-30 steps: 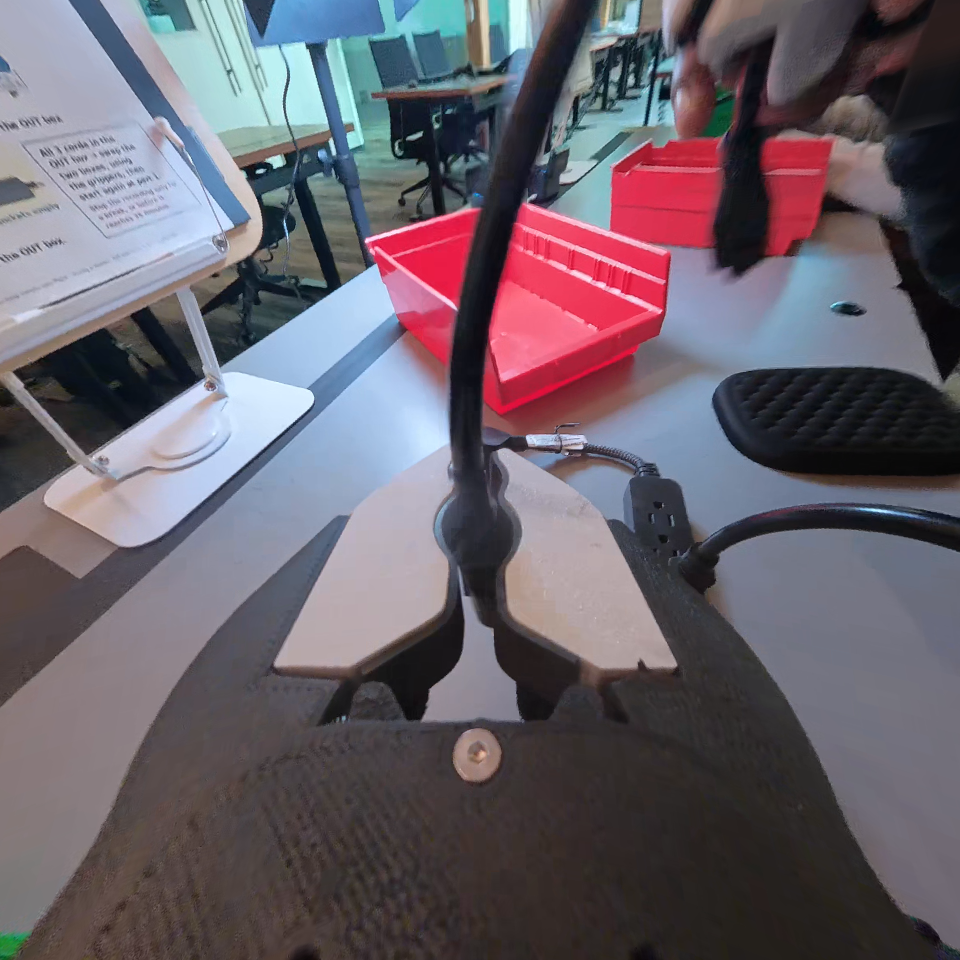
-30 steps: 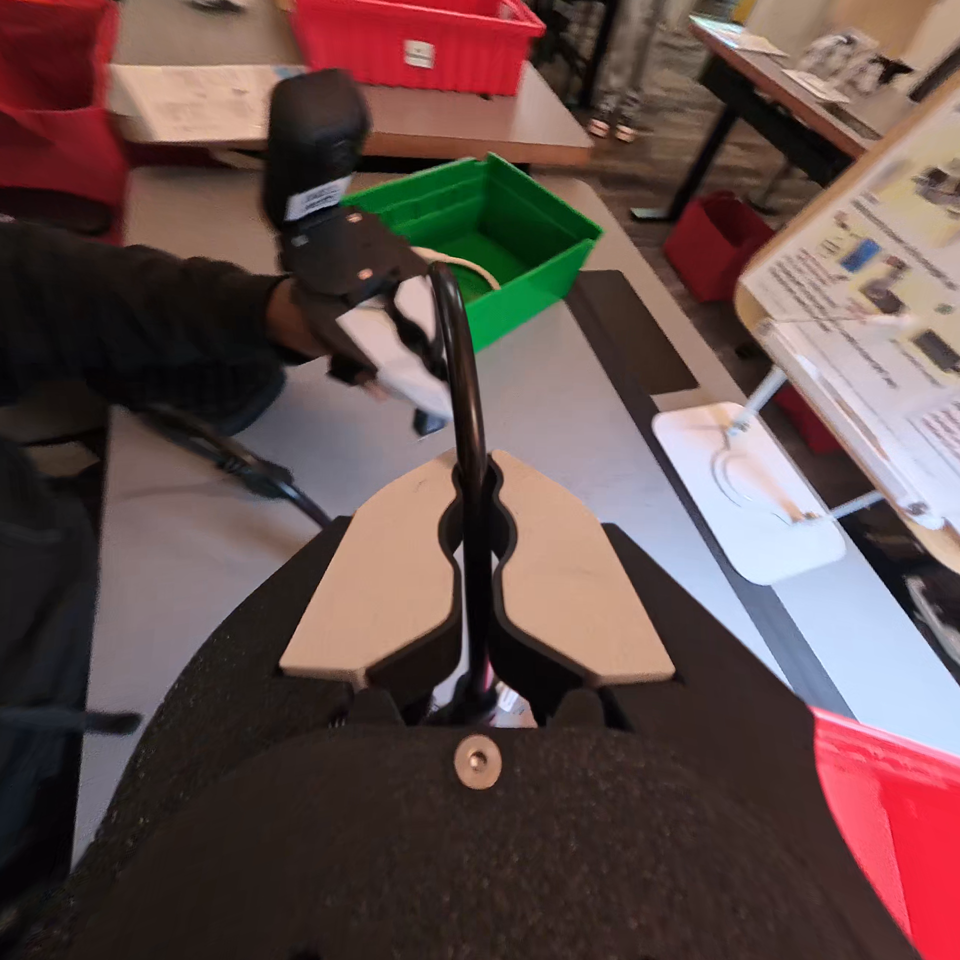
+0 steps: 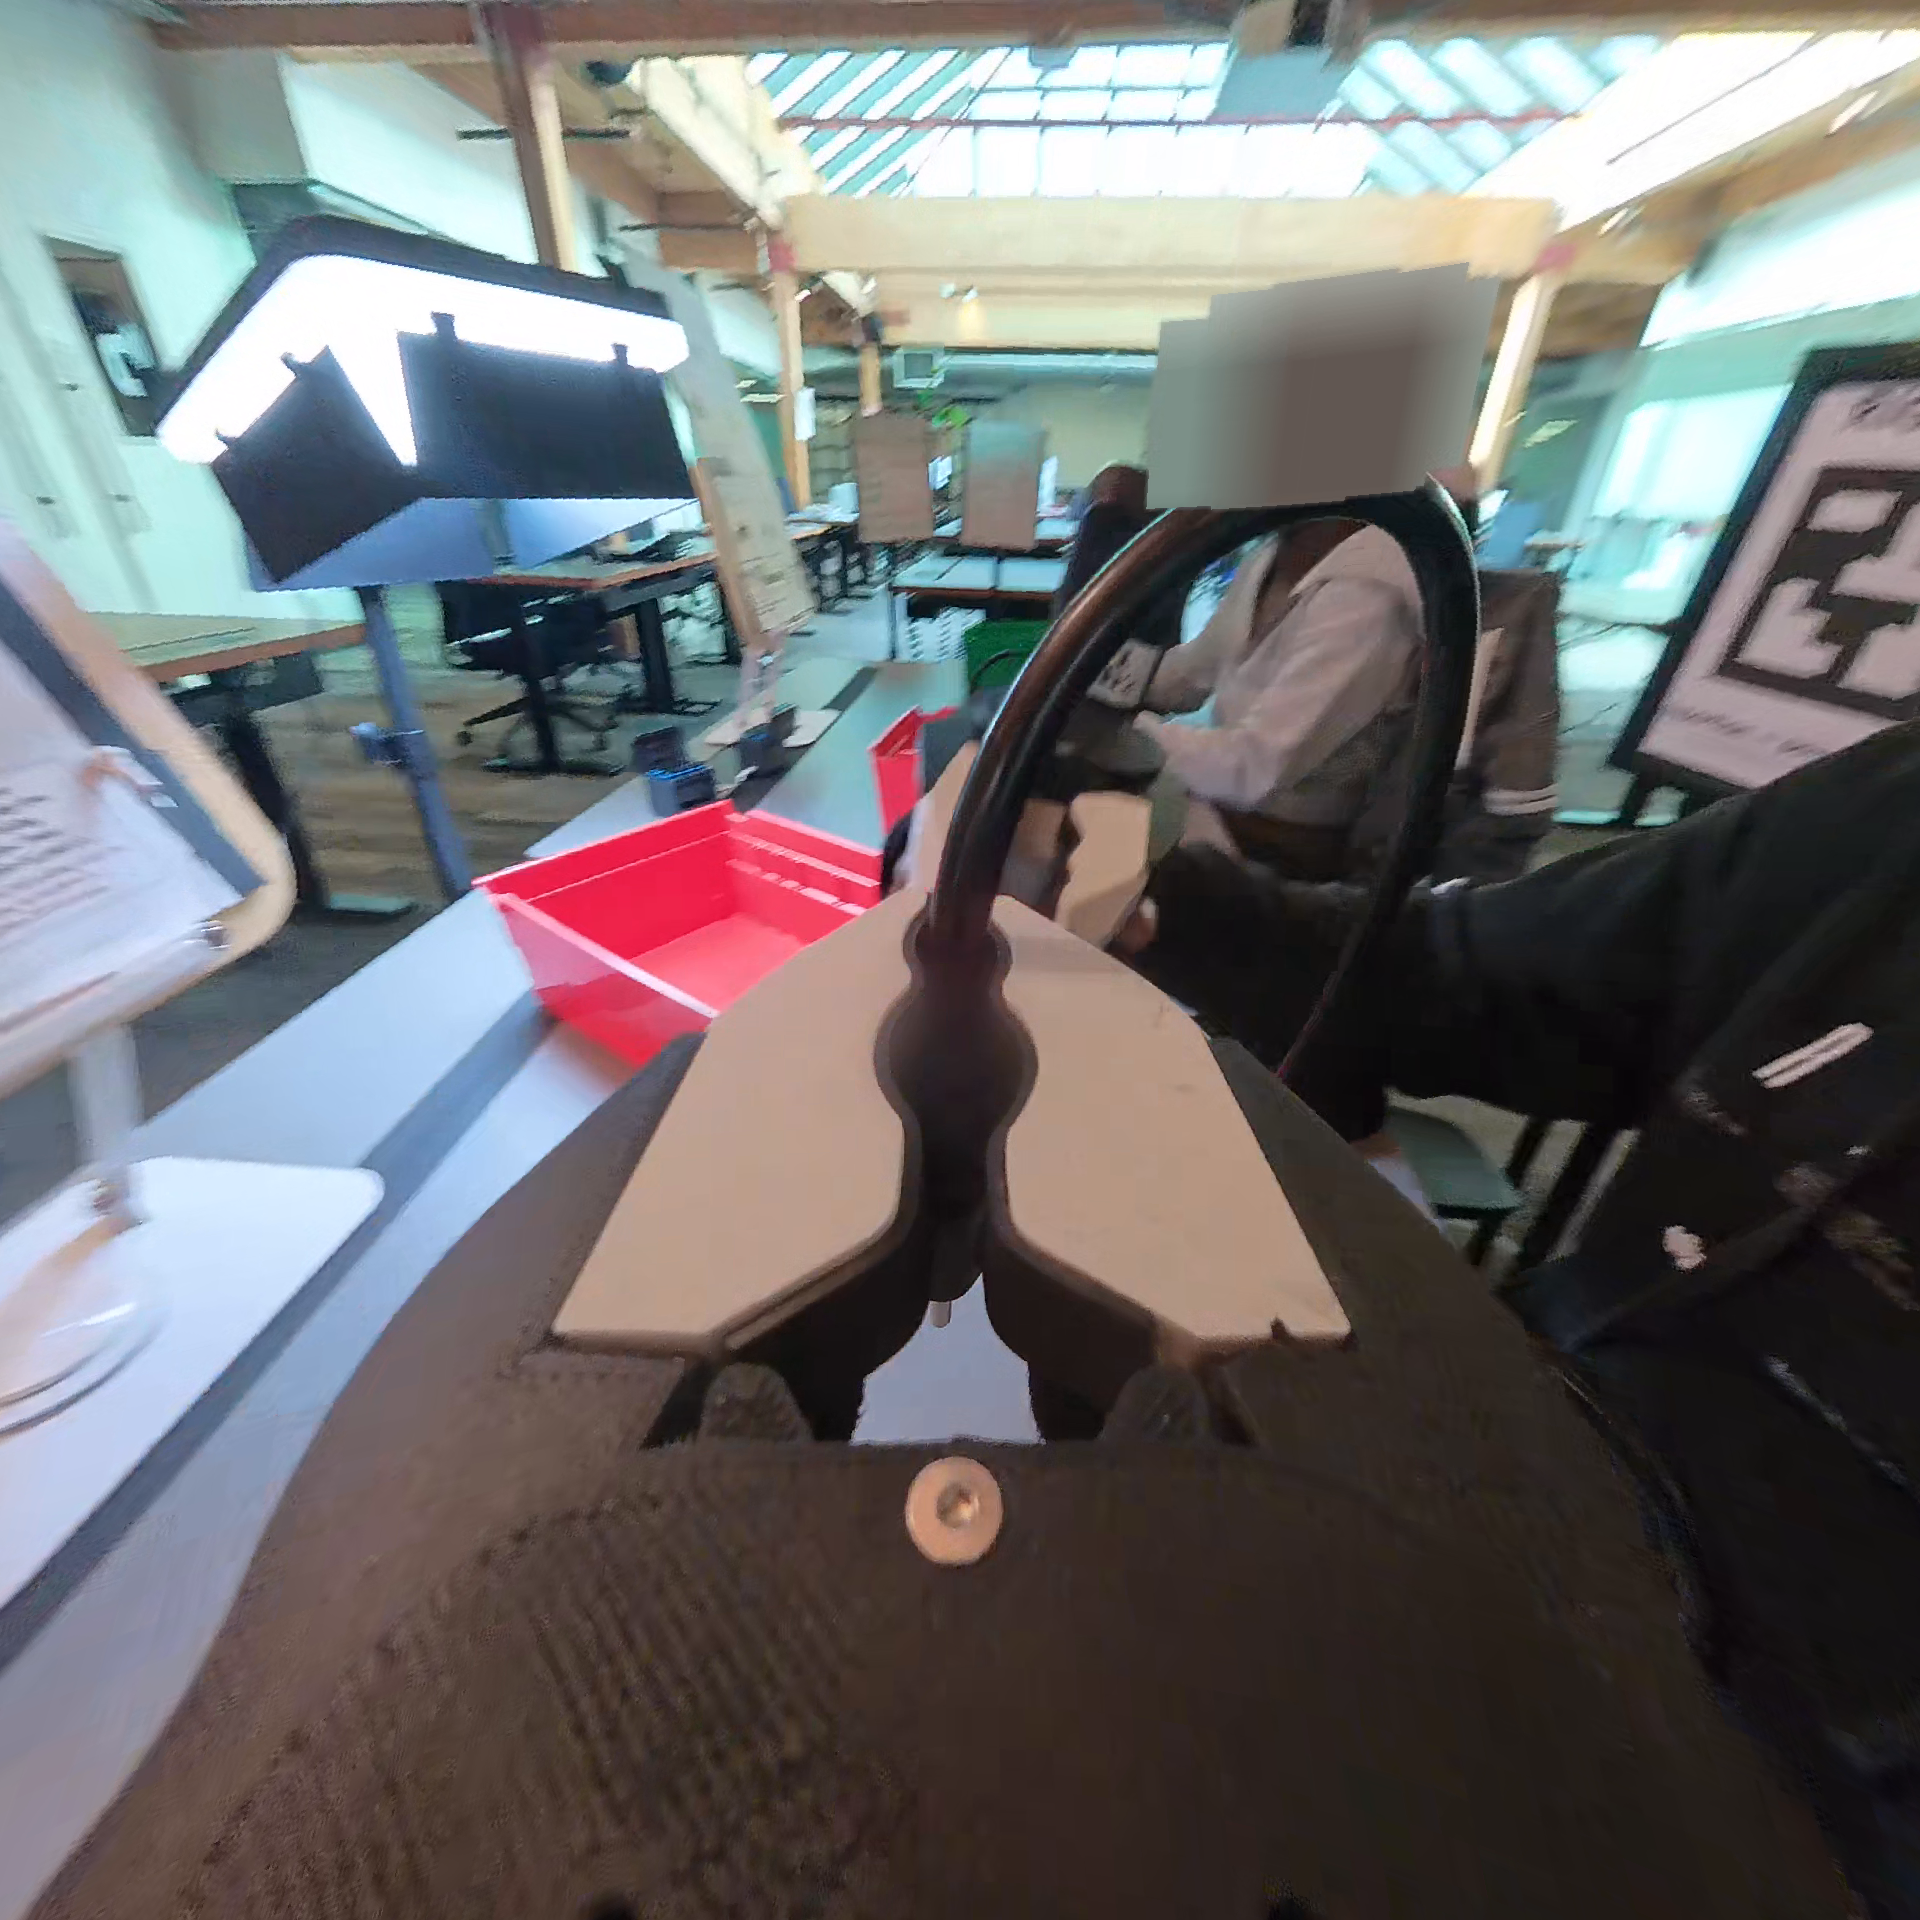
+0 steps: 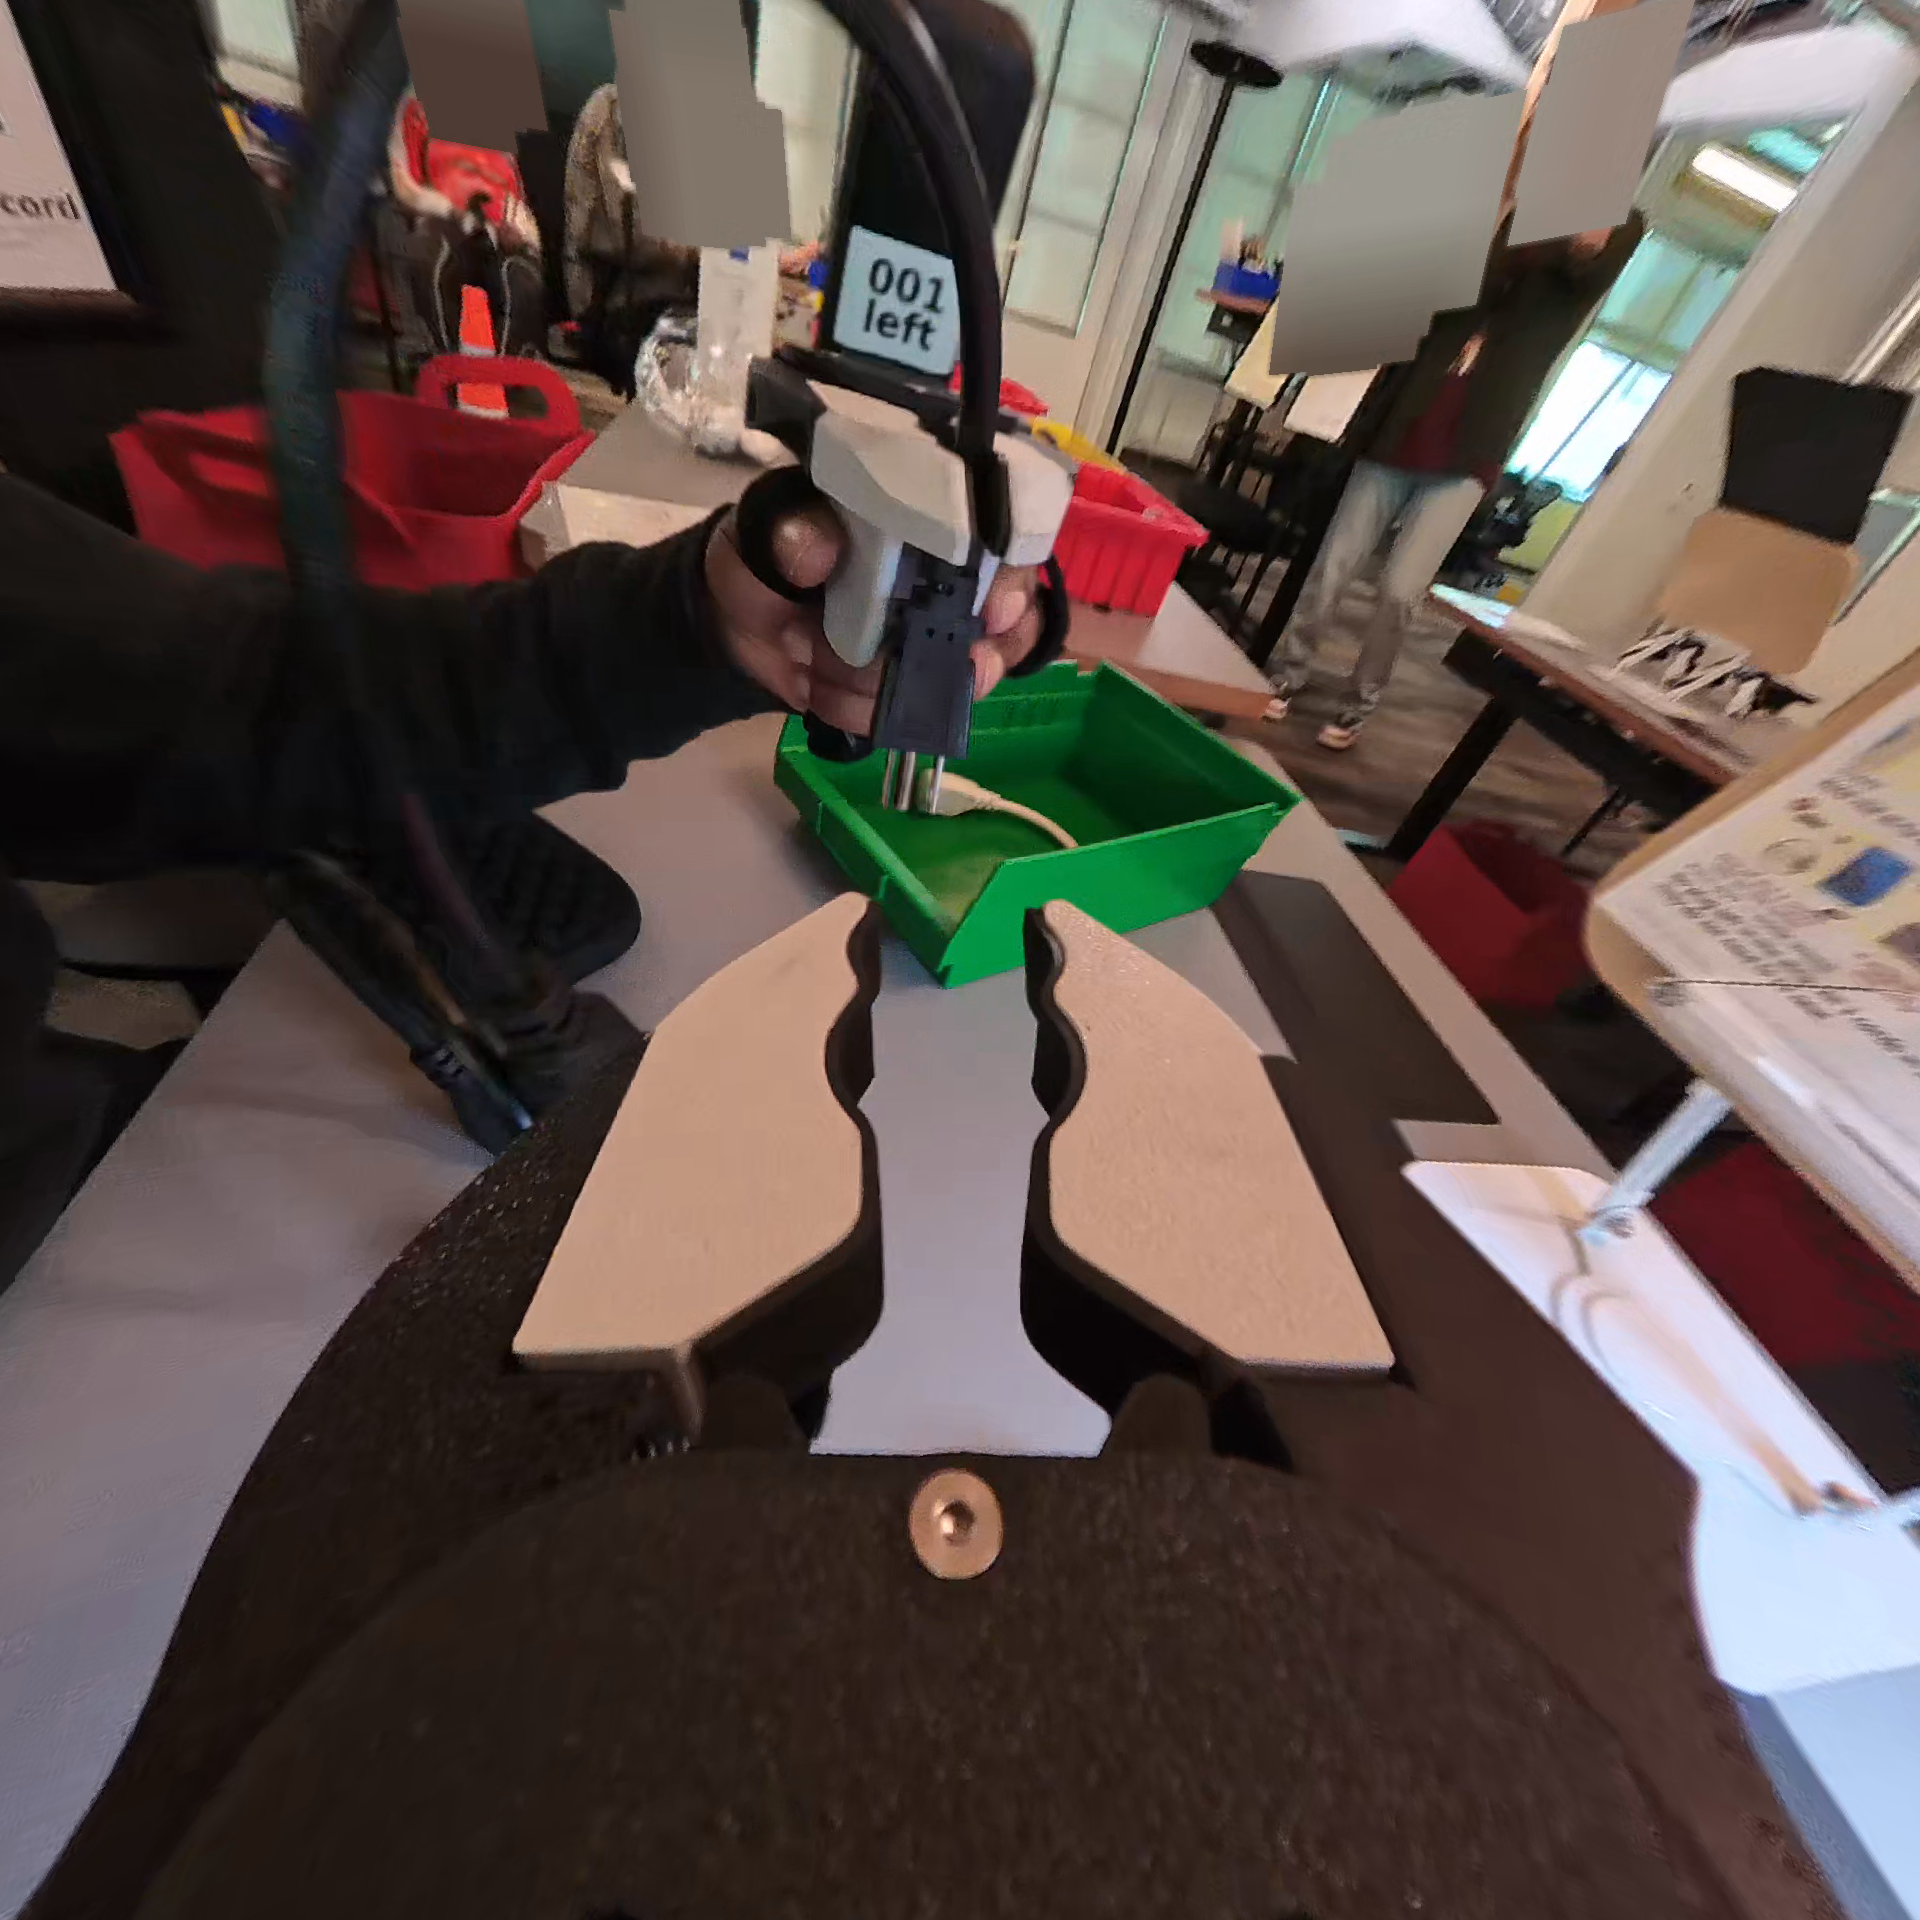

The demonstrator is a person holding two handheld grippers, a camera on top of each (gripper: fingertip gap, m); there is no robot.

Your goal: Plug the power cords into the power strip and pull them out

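Observation:
My left gripper (image 3: 961, 935) is shut on the black plug (image 3: 956, 1049) of a power cord (image 3: 1039, 665), which loops up and over to the right. In the right wrist view the left gripper (image 4: 971, 488) holds that plug (image 4: 925, 675) in the air, prongs pointing down, above the green bin (image 4: 1143, 862). A white cord (image 4: 997, 816) lies in the bin. My right gripper (image 4: 951, 925) is open and empty above the grey table, near the green bin. The power strip is not in view.
A red bin (image 3: 665, 935) stands on the table ahead of the left gripper. A sign on a white stand (image 4: 1662, 1403) is at the table's right edge. A black cord (image 4: 447, 1039) and a black pad (image 4: 561, 914) lie on the left. People sit behind. One gripper's finger ends stand about 8 cm off the other's.
My right gripper has let go of the cord and opened. My left gripper has risen off the table with the plug and now holds it above the green bin.

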